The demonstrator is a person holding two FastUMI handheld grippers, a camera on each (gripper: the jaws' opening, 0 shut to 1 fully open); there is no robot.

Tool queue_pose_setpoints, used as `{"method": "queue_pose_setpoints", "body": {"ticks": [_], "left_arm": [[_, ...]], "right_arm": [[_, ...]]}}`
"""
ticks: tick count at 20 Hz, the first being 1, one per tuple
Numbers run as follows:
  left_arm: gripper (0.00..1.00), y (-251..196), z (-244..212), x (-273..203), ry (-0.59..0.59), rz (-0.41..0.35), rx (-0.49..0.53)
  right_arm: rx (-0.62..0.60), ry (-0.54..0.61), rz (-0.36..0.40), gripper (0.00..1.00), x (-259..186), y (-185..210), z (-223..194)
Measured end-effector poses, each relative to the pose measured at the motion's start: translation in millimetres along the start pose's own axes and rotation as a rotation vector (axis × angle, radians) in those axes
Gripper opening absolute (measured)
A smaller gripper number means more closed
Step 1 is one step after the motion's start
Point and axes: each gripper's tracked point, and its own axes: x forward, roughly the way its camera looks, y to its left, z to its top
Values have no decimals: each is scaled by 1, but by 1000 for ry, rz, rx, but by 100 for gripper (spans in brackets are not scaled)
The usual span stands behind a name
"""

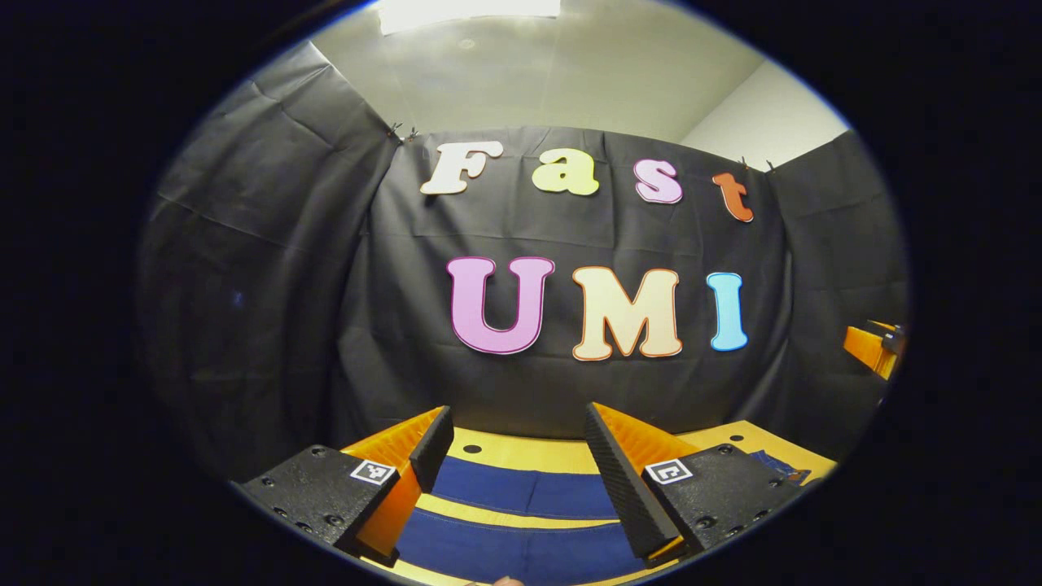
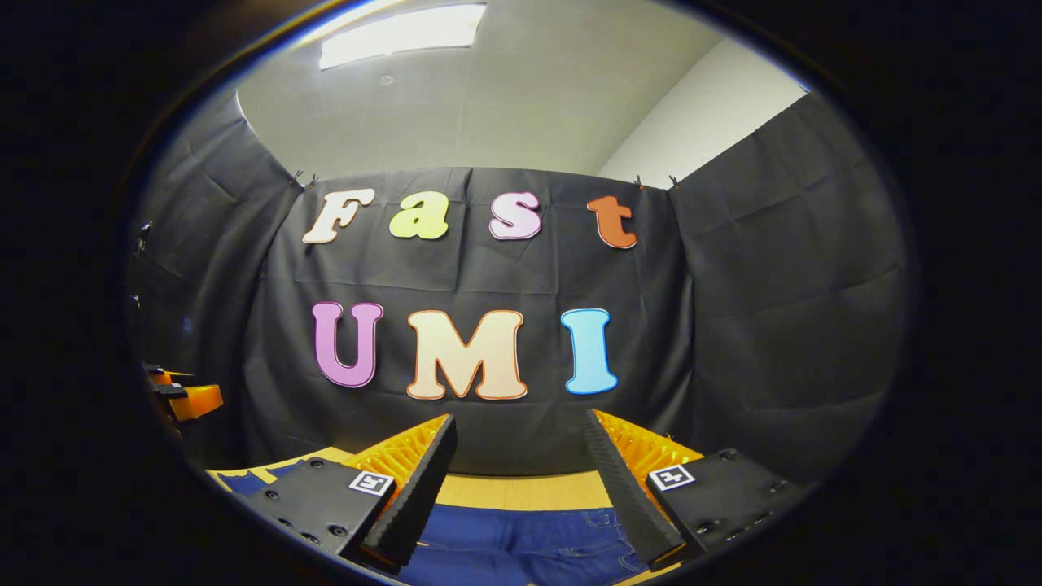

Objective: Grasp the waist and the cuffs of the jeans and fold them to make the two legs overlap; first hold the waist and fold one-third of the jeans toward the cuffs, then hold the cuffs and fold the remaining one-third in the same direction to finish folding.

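Left gripper view: left gripper point(image 1: 518, 443) held above the table point(image 1: 562, 452), jaws spread wide, nothing between them. Fingers point(image 1: 623, 480) are wedge-shaped with ribbed inner faces; each mounts on a flat, matte, pebbled block carrying a small square marker and round screw heads. Between and below the fingers lie the jeans point(image 1: 521, 488), dark blue denim, smooth, spread flat: two legs run side by side across the view with a narrow strip of table showing between them. Table is a light wood-toned board, smooth, with two small dark round holes near its far edge. At the far right edge of this view, part of the right gripper point(image 1: 875, 346) shows, well apart; its opening cannot be judged from here.

Right gripper view: at the far left edge, part of the left gripper point(image 2: 183, 399) shows, held off the table. Right gripper point(image 2: 521, 448) also hovers with jaws wide apart and empty; same wedge fingers point(image 2: 627, 488) with ribbed faces. Beneath them lies the waist end of the jeans point(image 2: 521, 541), denim with visible seam stitching and pocket lines, slightly rumpled. More denim shows at lower left. Bare table point(image 2: 521, 491) strip beyond the waist, running to the draped, creased booth cloth point(image 2: 781, 325)
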Motion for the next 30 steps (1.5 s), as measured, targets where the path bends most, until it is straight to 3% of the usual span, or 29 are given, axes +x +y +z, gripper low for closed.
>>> {"method": "queue_pose_setpoints", "body": {"ticks": [8,17,24,30], "left_arm": [[96,-5,-14,-7,38,-32,41],[93,46,-64,-25,196,-150,295],[95,82,-143,-49,397,-320,547],[95,116,-212,-66,555,-412,690]], "right_arm": [[-6,10,18,97,2,-2,-7],[-6,52,-18,98,-17,-9,-36],[-30,74,-94,98,-46,-19,-52],[-77,80,-137,98,-65,-21,-51]]}}
